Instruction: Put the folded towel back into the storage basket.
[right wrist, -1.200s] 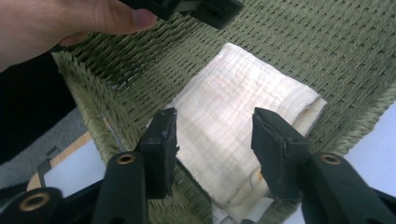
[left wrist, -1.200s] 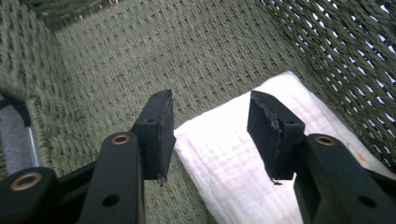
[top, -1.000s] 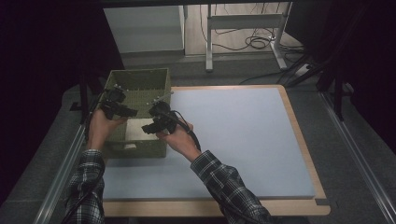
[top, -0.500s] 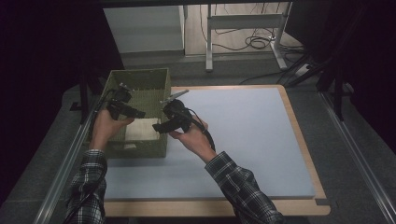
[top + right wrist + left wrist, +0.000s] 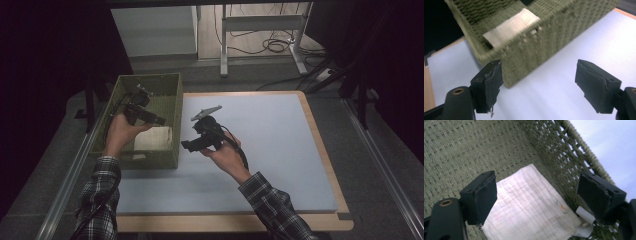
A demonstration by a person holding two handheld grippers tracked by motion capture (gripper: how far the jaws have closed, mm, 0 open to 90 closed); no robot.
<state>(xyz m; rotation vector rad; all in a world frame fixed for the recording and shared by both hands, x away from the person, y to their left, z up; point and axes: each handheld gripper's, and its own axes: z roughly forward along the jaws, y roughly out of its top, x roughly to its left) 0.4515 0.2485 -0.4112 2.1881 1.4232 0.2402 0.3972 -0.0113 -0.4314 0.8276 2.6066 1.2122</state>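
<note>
Left gripper (image 5: 159, 120) hangs wide open, empty, above folded cloth (image 5: 529, 205) inside basket (image 5: 125, 82); right gripper (image 5: 539, 87) wide open, empty.

woven green basket (image 5: 170, 87): 1 | folded white cloth (image 5: 529, 202) in basket: 1 | small white tag (image 5: 584, 213) beside the cloth: 1 | pale blue mat (image 5: 270, 150) on desk (image 5: 325, 160): 1 | handheld grippers: 2, left gripper (image 5: 159, 120), right gripper (image 5: 186, 146) | hands: 2 | plaid sleeves: 2
</note>
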